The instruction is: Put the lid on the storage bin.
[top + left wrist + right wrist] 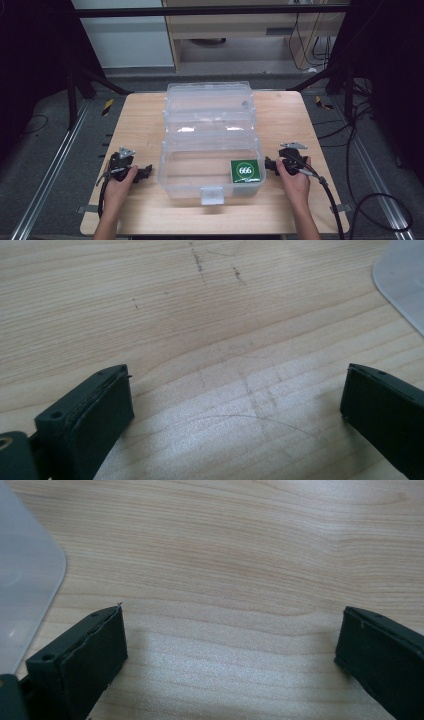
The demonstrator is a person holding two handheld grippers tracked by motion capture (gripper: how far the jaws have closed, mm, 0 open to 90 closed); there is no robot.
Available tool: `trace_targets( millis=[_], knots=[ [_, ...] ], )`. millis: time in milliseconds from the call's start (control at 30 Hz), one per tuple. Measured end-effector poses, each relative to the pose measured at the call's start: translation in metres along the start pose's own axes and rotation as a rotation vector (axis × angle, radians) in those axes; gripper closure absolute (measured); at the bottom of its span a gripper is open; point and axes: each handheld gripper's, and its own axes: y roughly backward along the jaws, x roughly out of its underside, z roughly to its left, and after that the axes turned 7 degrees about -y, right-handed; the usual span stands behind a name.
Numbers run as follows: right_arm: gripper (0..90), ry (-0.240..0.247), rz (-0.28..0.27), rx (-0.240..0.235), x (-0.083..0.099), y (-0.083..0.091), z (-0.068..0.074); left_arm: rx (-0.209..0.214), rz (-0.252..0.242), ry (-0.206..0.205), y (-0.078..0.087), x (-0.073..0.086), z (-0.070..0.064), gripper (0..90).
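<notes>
A clear plastic box (210,172) with its lid (209,105) swung open toward the far side stands mid-table. Inside, at its near right corner, lies a green packet (245,170) with a white "666" ring. My left gripper (142,172) rests on the wood just left of the box, held by a hand; its jaws stand wide apart over bare wood (235,390). My right gripper (270,164) rests just right of the box, also hand-held, with its jaws wide apart (230,630). A rounded corner of the box (25,580) shows at the left of the right gripper view.
The wooden table (135,130) has bare strips on both sides of the box and along its near edge. A box corner (402,285) sits at the upper right of the left gripper view. Black cables (330,200) trail from the grippers; grey floor and frame legs surround the table.
</notes>
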Motion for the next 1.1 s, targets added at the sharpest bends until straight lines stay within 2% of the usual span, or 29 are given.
trace_targets(
  millis=[167, 233, 367, 400, 433, 467, 500, 533, 567, 600, 633, 700, 733, 767, 833, 867, 933, 1033, 1100],
  knots=[
    [0.5, 0.015, -0.001, -0.010, 0.002, 0.002, 0.000, 0.022, -0.013, -0.022, 0.002, 0.001, -0.001, 1.7],
    [0.4, 0.018, 0.001, -0.015, 0.002, 0.002, -0.001, 0.015, -0.022, -0.034, 0.003, 0.001, -0.001, 2.4],
    [1.3, 0.038, 0.000, -0.030, 0.001, 0.002, -0.002, 0.009, -0.054, -0.037, 0.004, -0.001, -0.001, 2.7],
    [3.5, 0.046, -0.004, -0.039, 0.001, 0.002, -0.002, 0.006, -0.082, -0.038, 0.006, -0.003, -0.001, 2.7],
    [7.5, 0.061, -0.027, -0.032, 0.001, 0.003, -0.003, 0.001, -0.096, -0.041, 0.009, -0.005, -0.001, 2.9],
    [7.8, 0.095, -0.052, -0.002, 0.000, 0.006, -0.002, -0.006, -0.120, -0.045, 0.013, -0.009, -0.001, 3.0],
    [7.8, 0.095, -0.052, -0.002, 0.000, 0.006, -0.002, -0.006, -0.120, -0.045, 0.013, -0.009, -0.001, 3.0],
    [8.2, 0.099, -0.077, 0.002, -0.003, 0.013, -0.002, -0.017, -0.150, -0.057, 0.021, -0.013, -0.003, 3.1],
    [8.3, 0.116, -0.093, 0.008, -0.005, 0.015, -0.003, -0.033, -0.153, -0.062, 0.024, -0.015, -0.004, 3.4],
    [8.3, 0.120, -0.101, 0.015, -0.006, 0.019, -0.002, -0.036, -0.154, -0.075, 0.027, -0.017, -0.005, 3.9],
    [8.4, 0.143, -0.108, 0.026, -0.007, 0.021, -0.003, -0.026, -0.160, -0.094, 0.033, -0.021, -0.006, 3.9],
    [8.3, 0.142, -0.100, 0.038, -0.007, 0.026, 0.000, -0.021, -0.167, -0.099, 0.037, -0.023, -0.006, 4.0],
    [8.4, 0.168, -0.104, 0.052, -0.007, 0.028, -0.001, -0.020, -0.191, -0.106, 0.050, -0.028, -0.007, 4.0],
    [8.3, 0.202, -0.103, 0.026, -0.007, 0.039, 0.000, -0.009, -0.211, -0.116, 0.060, -0.034, -0.008, 3.8],
    [9.7, 0.231, -0.100, 0.012, -0.008, 0.047, 0.001, 0.023, -0.223, -0.149, 0.075, -0.044, -0.009, 3.4],
    [11.3, 0.280, -0.101, 0.014, -0.010, 0.055, 0.002, 0.036, -0.231, -0.169, 0.083, -0.049, -0.010, 3.5],
    [15.0, 0.305, -0.100, 0.003, -0.012, 0.070, 0.005, 0.075, -0.241, -0.201, 0.097, -0.059, -0.011, 3.1],
    [17.4, 0.363, -0.092, -0.013, -0.024, 0.094, 0.008, 0.179, -0.261, -0.237, 0.117, -0.074, -0.016, 3.0],
    [18.1, 0.400, -0.094, -0.019, -0.035, 0.110, 0.011, 0.216, -0.250, -0.250, 0.122, -0.079, -0.021, 2.9]
  ],
)
